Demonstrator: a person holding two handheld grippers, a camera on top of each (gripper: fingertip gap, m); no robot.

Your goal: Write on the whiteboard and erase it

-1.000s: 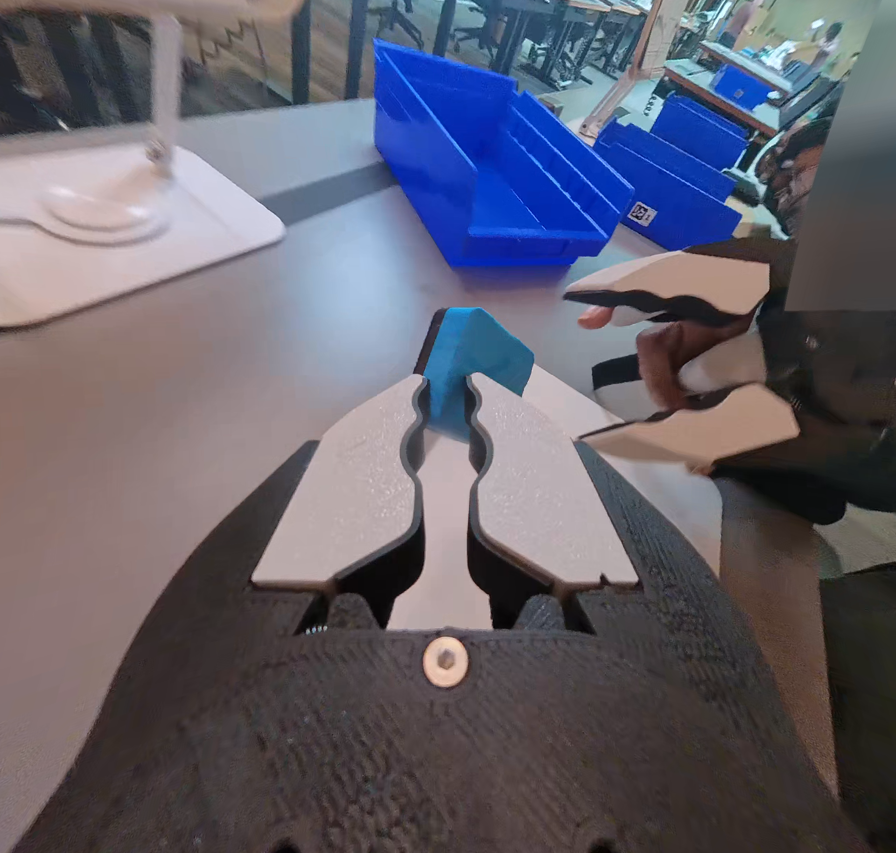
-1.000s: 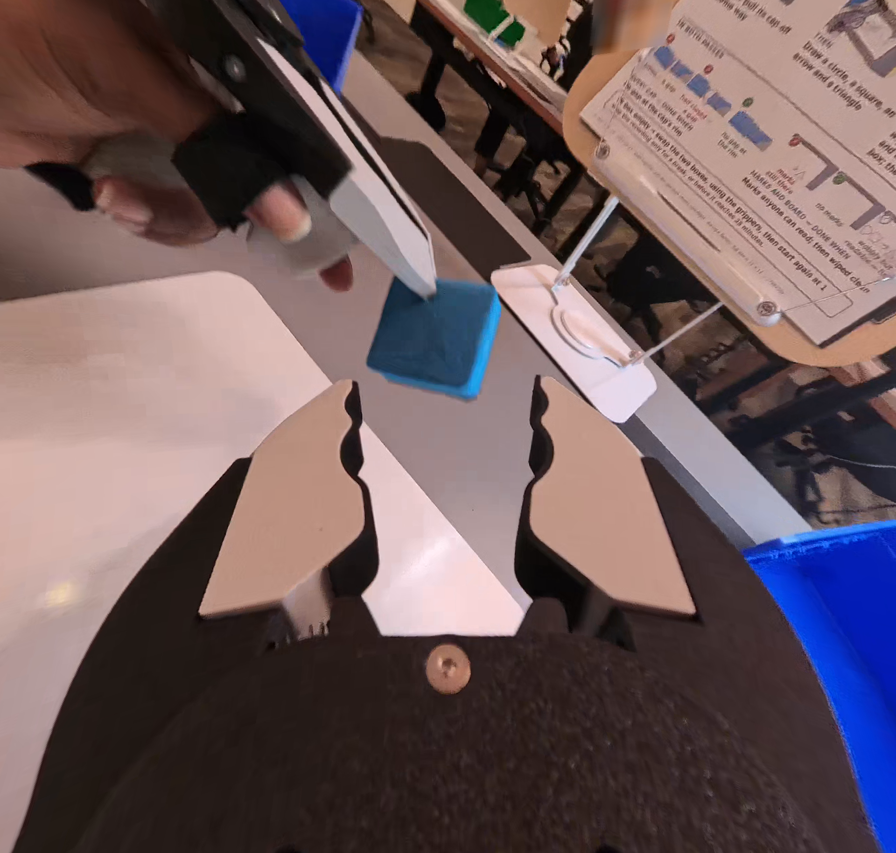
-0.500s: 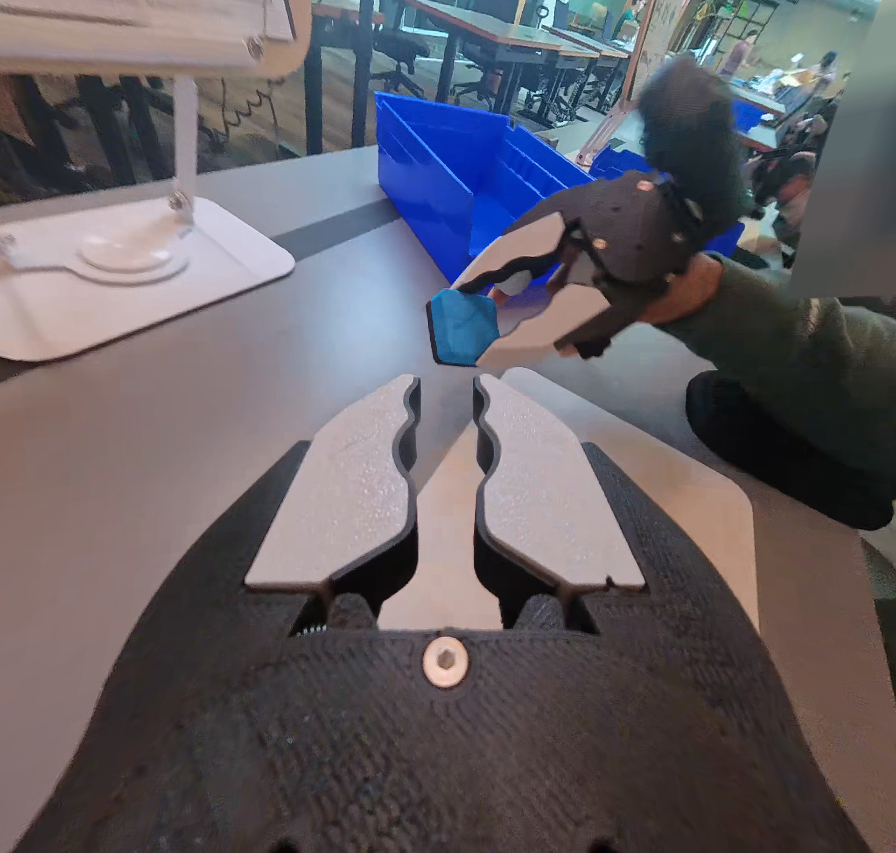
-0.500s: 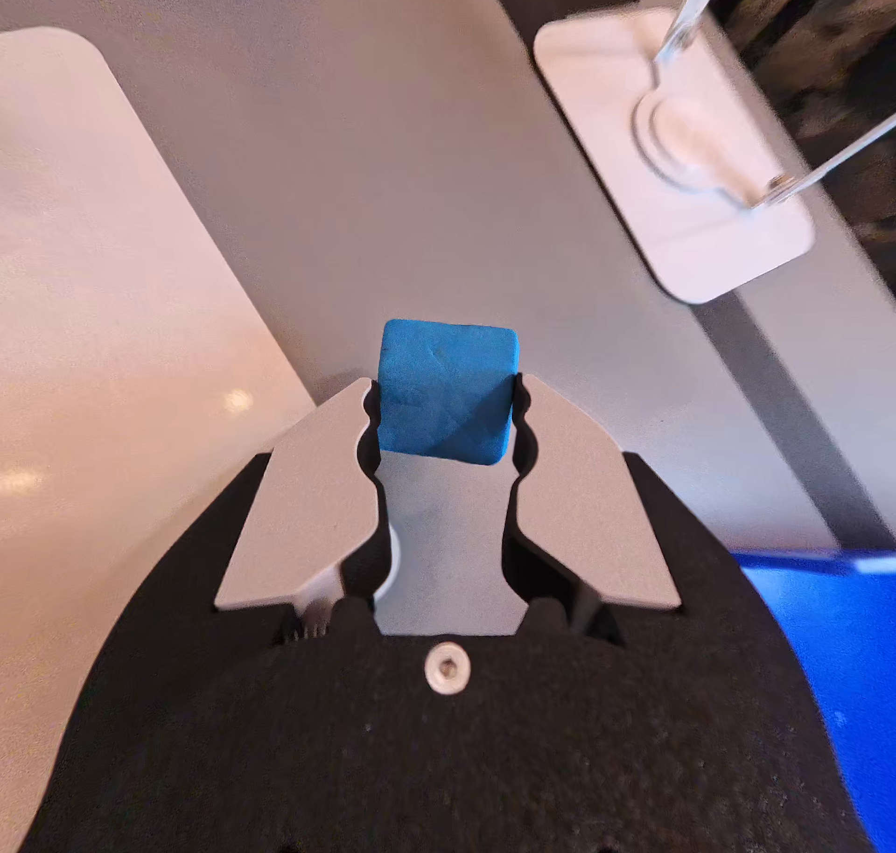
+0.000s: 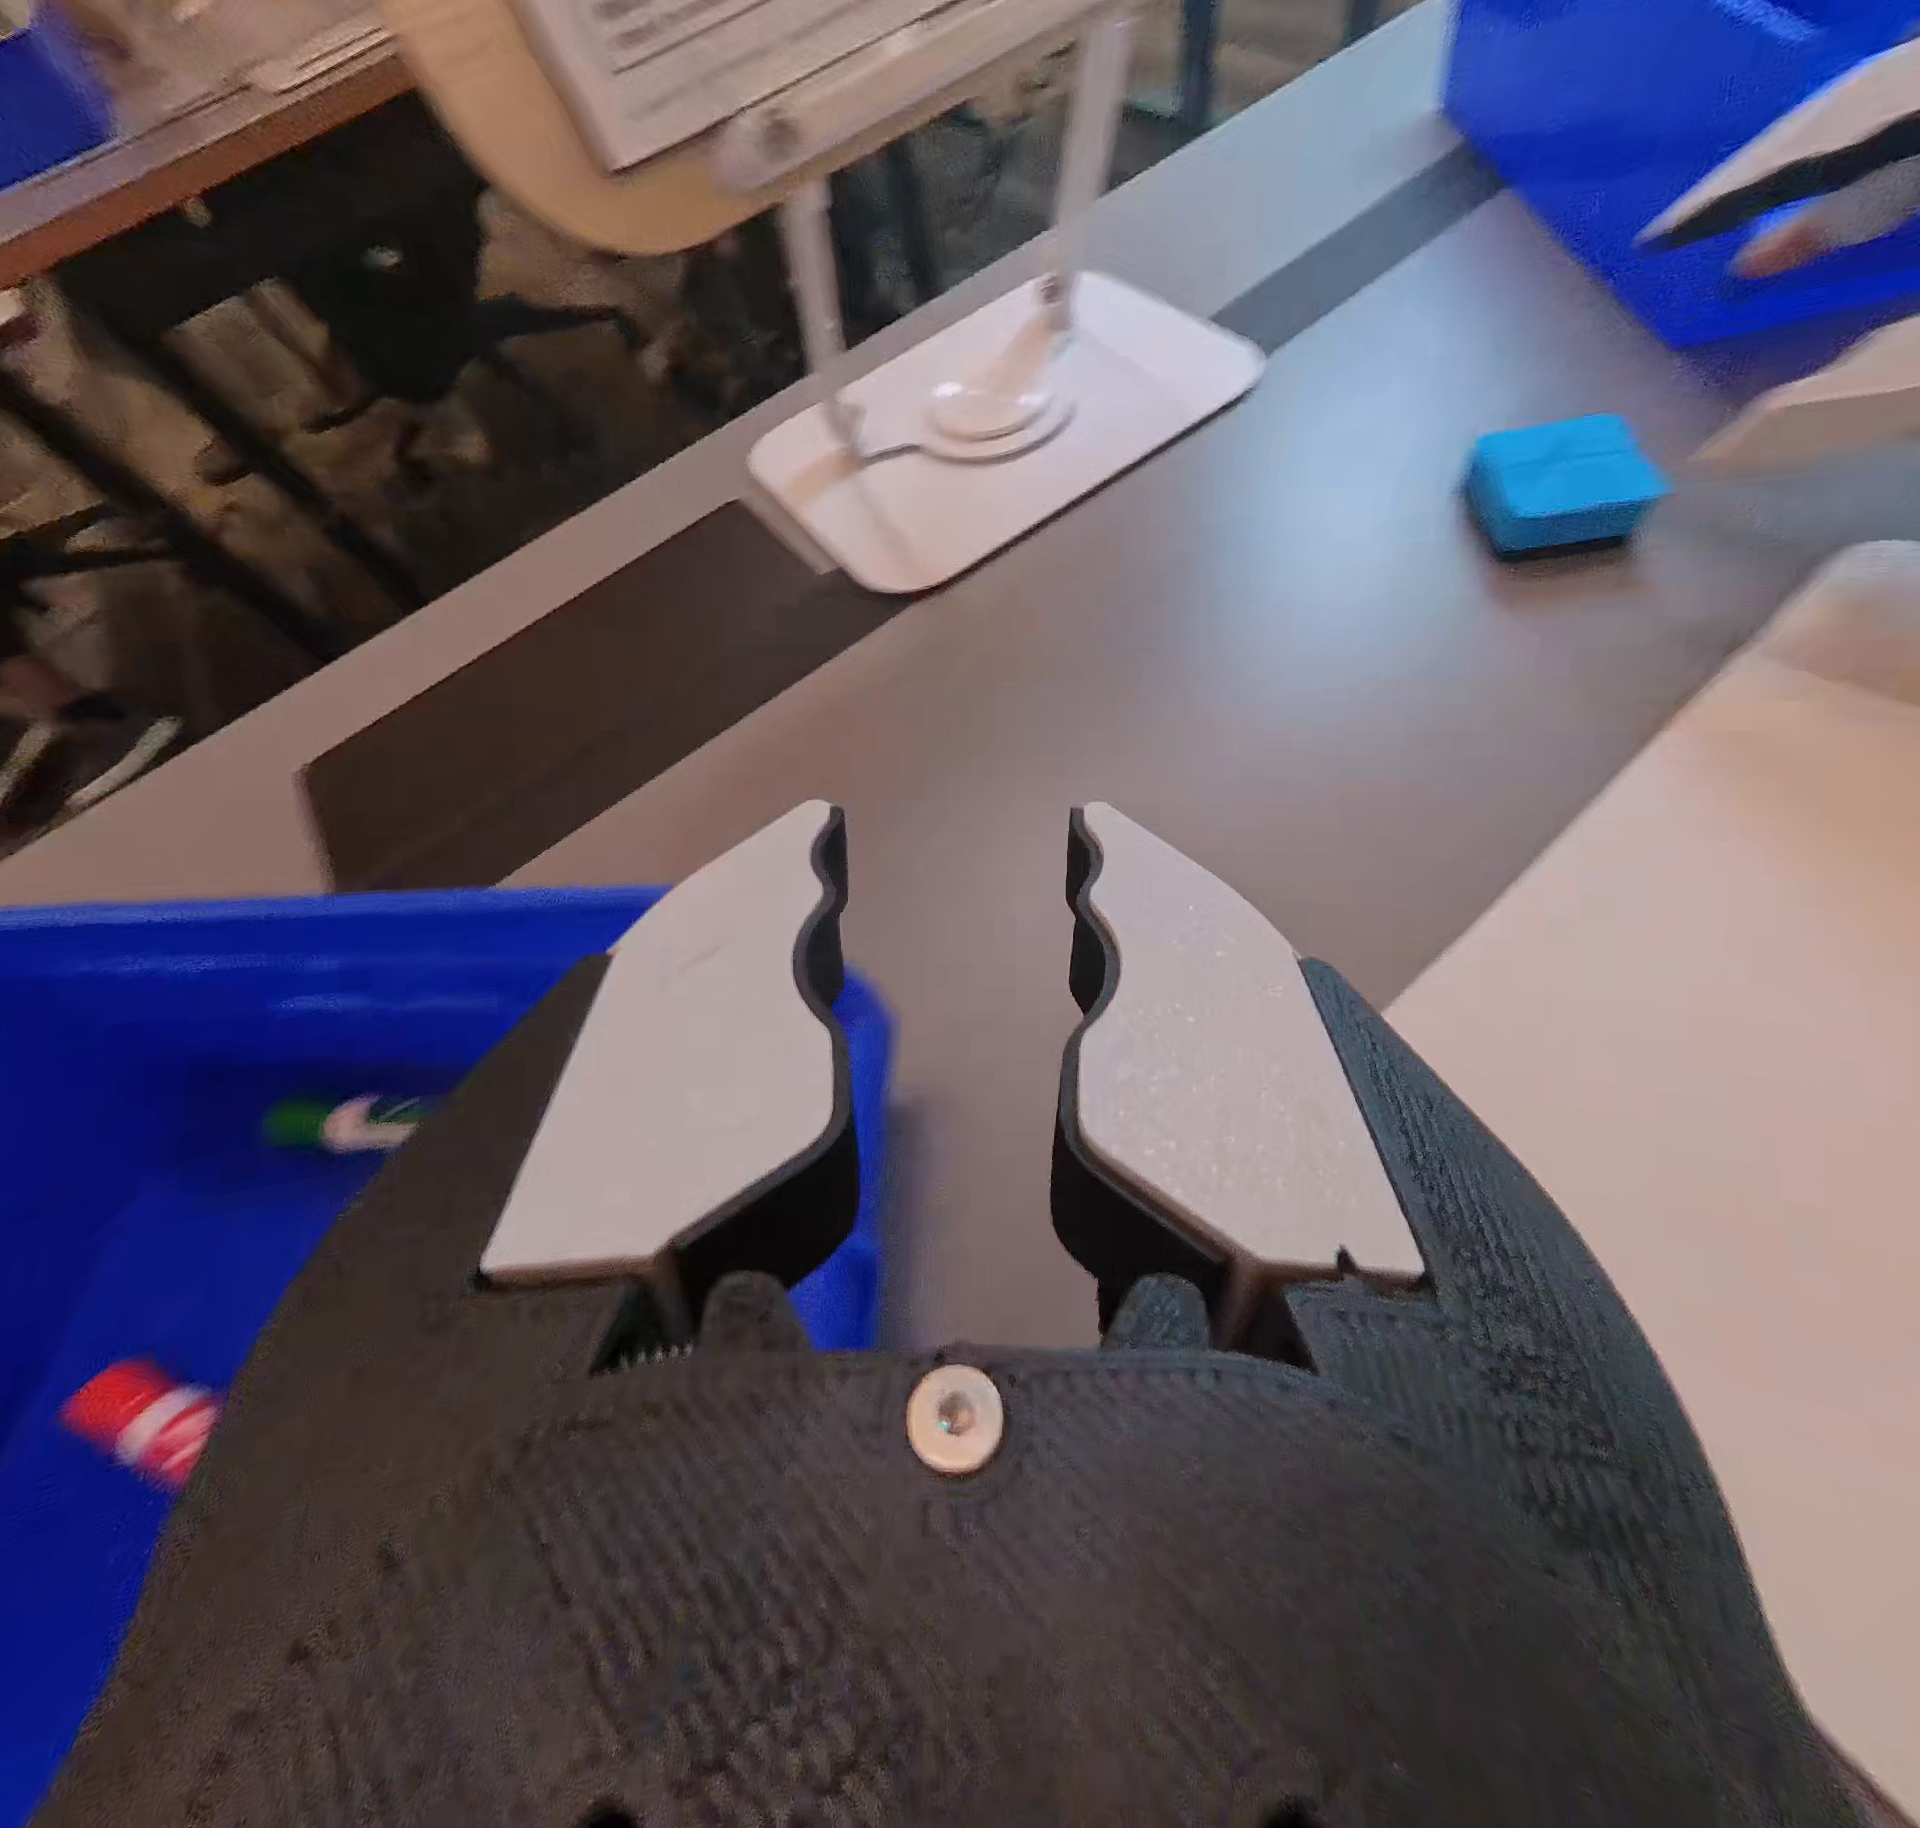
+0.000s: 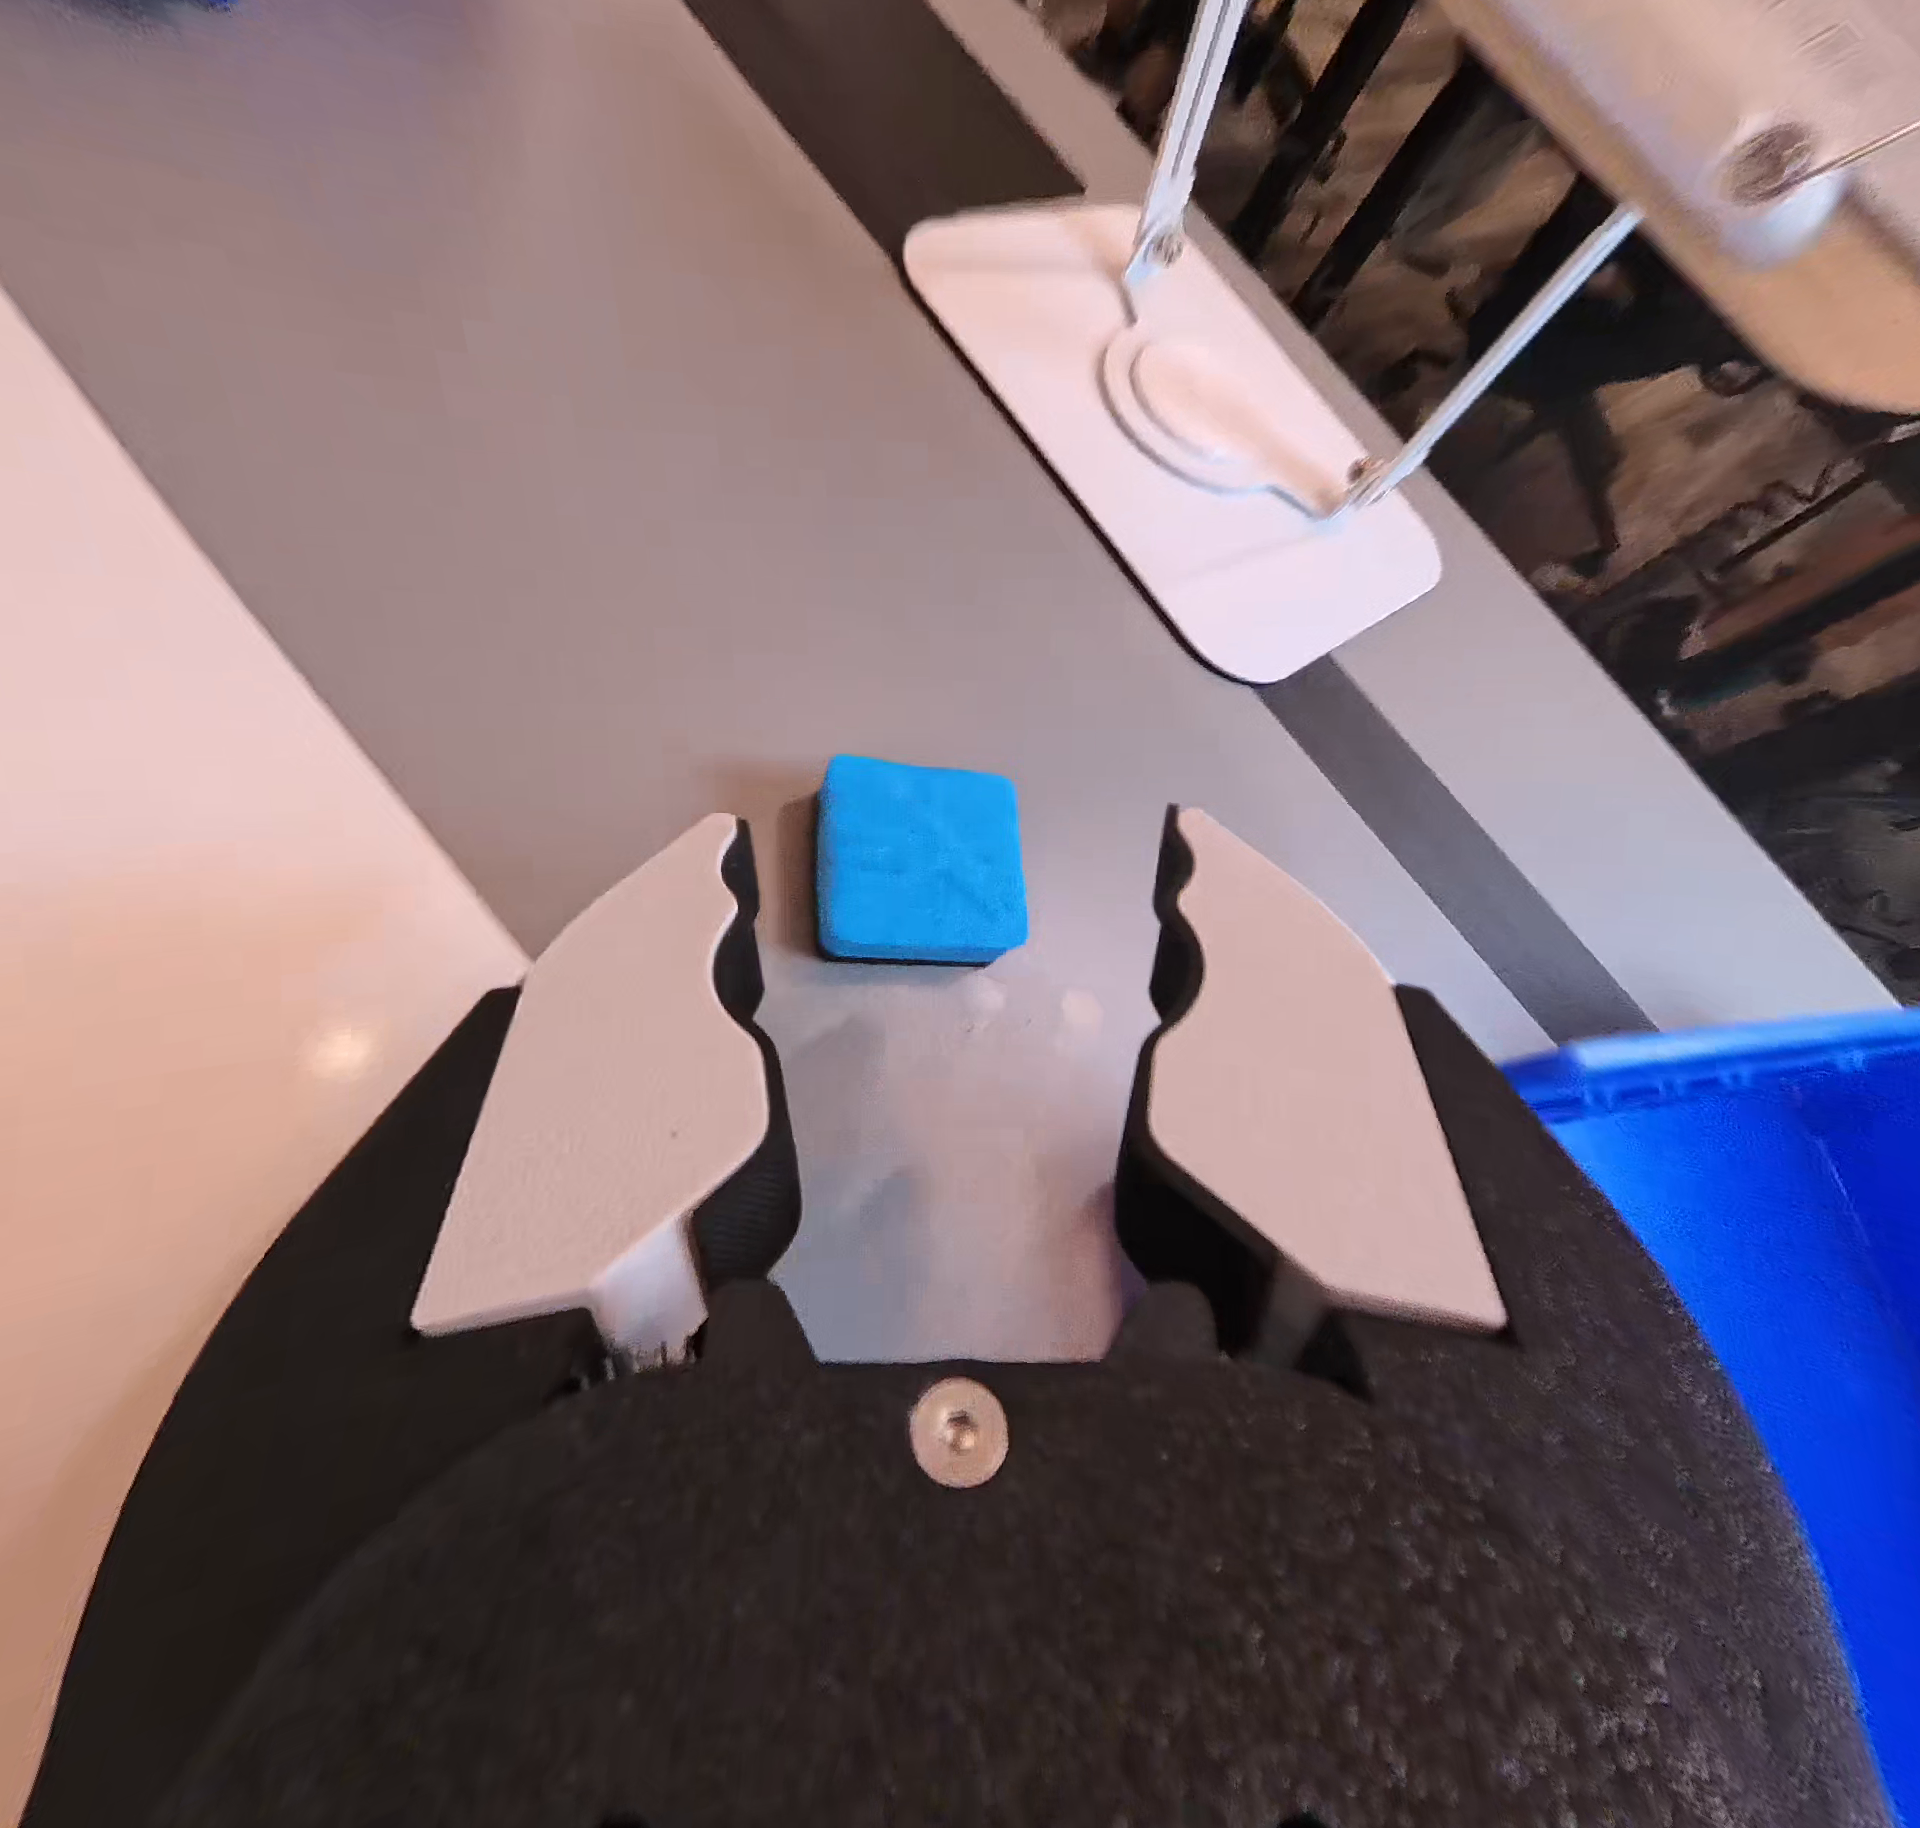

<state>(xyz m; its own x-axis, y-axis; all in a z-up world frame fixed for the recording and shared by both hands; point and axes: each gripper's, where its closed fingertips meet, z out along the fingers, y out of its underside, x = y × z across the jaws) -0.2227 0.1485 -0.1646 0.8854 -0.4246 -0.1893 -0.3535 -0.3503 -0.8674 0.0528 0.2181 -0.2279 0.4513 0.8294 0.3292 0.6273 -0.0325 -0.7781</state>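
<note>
**Eraser flat on the table, both claws empty**

The blue eraser point(image 6: 920, 859) is seen lying flat on the grey table point(image 6: 520, 376), just beside the whiteboard point(image 6: 156, 791). The right gripper point(image 6: 956, 843) is held wide open around it, nothing gripped. The left gripper point(image 5: 951, 843) is parted and empty, by a blue bin point(image 5: 156, 1051) with markers point(image 5: 343, 1124)

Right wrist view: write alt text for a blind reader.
Open tongs hover over a blue eraser lying flat on a grey table. A whiteboard lies left, a white stand base beyond, a blue bin right.
</note>
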